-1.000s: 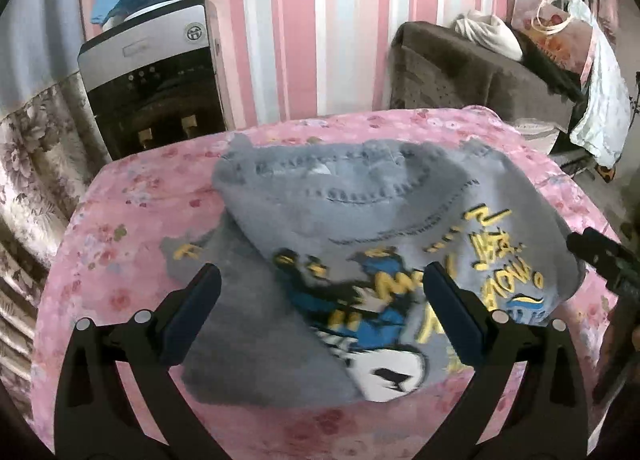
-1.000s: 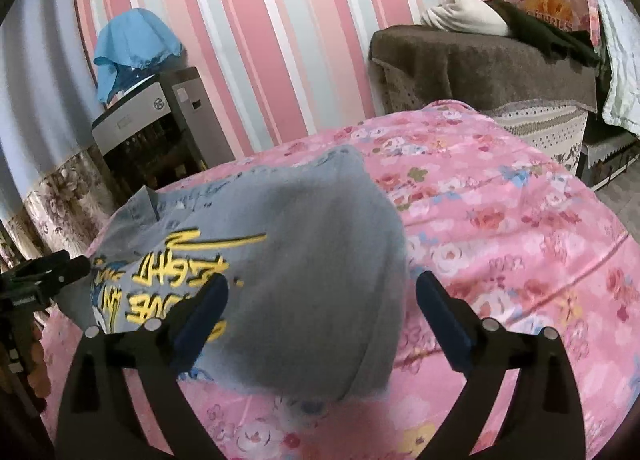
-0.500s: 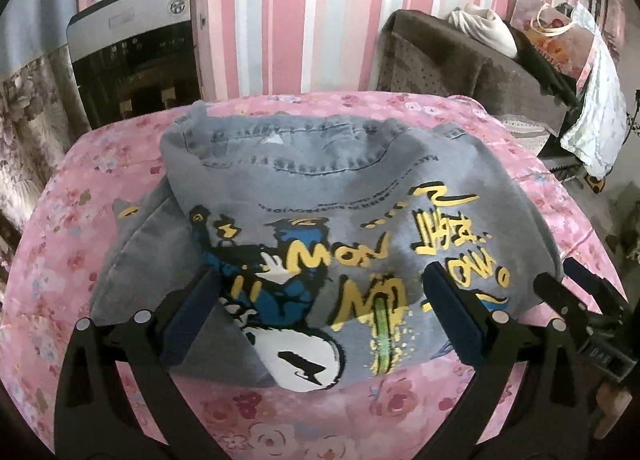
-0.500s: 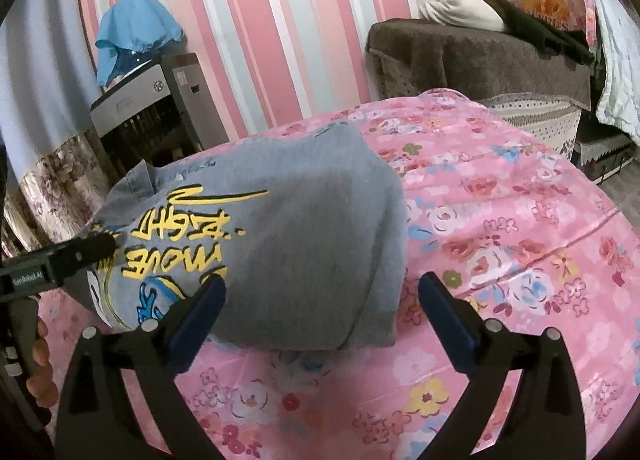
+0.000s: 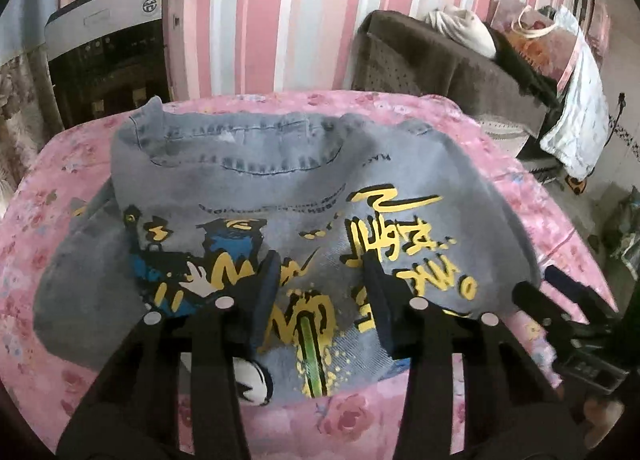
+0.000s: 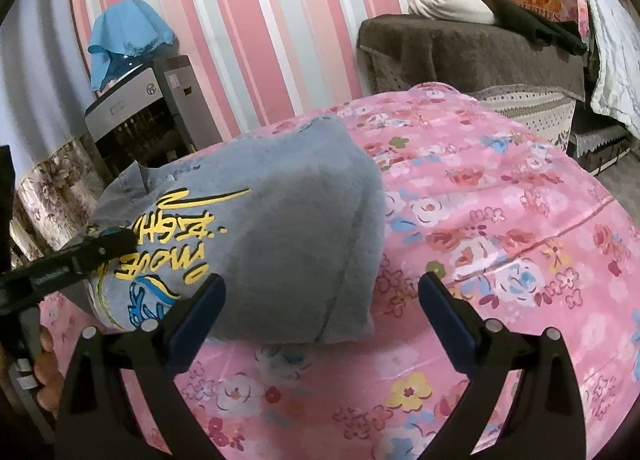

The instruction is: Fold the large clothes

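Ahead of both tools: one grey garment (image 5: 248,196) lies folded on one surface under a pink floral cloth (image 6: 500,220); whether that surface is a desk or a bed I cannot tell.
Garments: one, denim-grey, with yellow lettering and a blue cartoon print facing up, its stitched hem on the far side from the left tool.
Tools: two, one per hand.
Left tool (image 5: 320,292): pointing down over the print at the garment's near edge, its two blue pads closing, printed fabric in the gap between them; no pad visibly presses the cloth yet.
Right tool (image 6: 320,300): its two pads stand wide apart and hold nothing; the plain grey folded end of the garment lies just beyond its left pad, bare floral cloth beyond its right.
Hands: one, partly seen at the left edge of the right wrist view (image 6: 44,372), carrying the left tool.
Behind the garment: one striped pink wall (image 5: 280,12), one water dispenser (image 5: 108,44) under one blue cloth (image 6: 124,32), one brown-covered piece of furniture (image 6: 460,48).
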A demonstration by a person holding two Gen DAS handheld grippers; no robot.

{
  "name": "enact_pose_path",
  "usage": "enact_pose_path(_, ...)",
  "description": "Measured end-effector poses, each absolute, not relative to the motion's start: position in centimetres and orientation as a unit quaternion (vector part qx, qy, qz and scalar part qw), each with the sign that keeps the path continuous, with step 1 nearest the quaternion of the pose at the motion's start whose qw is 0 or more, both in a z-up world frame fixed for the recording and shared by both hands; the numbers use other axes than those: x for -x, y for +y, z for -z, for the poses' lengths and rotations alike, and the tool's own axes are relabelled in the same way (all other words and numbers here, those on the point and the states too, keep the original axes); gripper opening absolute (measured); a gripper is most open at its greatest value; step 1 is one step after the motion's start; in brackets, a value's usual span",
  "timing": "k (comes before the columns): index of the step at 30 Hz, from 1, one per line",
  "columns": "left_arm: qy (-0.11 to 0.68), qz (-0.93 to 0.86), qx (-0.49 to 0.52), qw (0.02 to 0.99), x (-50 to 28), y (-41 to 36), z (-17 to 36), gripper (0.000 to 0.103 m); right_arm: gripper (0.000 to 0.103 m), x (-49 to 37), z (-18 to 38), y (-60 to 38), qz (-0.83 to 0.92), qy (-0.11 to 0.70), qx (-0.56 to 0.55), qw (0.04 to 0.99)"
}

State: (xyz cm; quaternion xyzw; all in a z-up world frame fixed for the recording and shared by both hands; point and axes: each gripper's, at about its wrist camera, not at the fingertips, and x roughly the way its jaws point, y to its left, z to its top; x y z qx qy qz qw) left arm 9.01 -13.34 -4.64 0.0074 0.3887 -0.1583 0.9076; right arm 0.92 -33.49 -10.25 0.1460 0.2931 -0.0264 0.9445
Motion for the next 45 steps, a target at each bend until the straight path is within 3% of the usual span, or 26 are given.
enact_pose_path(4, 0.416, 0.159, -0.015, 0.895, -10.6, -13.8, 7.4, 0.045, 0.097, -1.1, 10.7, -34.0, 0.014, 0.299, -0.168, 0.939)
enact_pose_path(21, 0.399, 0.158, -0.028, 0.903, -10.5, -14.3, 8.3, 0.047, 0.097, -4.2, 13.0, -33.1, -0.036, 0.348, -0.221, 0.911)
enact_pose_path(30, 0.398, 0.155, -0.046, 0.903, -10.4, -14.8, 8.3, 0.047, 0.094, -6.8, 13.1, -31.7, -0.053, 0.373, -0.179, 0.909)
enact_pose_path(35, 0.398, 0.153, -0.052, 0.903, -10.3, -15.1, 8.3, 0.047, 0.082, -8.3, 12.9, -31.8, -0.072, 0.380, -0.162, 0.908)
enact_pose_path(36, 0.399, 0.153, -0.053, 0.903, -10.3, -15.1, 8.3, 0.047, 0.077, -8.5, 12.8, -31.8, -0.076, 0.381, -0.158, 0.908)
enact_pose_path(38, 0.399, 0.151, -0.056, 0.902, -10.3, -15.3, 8.3, 0.048, 0.050, -8.5, 12.5, -32.0, -0.092, 0.376, -0.168, 0.907)
enact_pose_path(45, 0.414, 0.161, -0.039, 0.895, -10.9, -14.9, 7.9, 0.048, 0.042, -7.2, 8.4, -30.4, -0.107, 0.336, -0.130, 0.927)
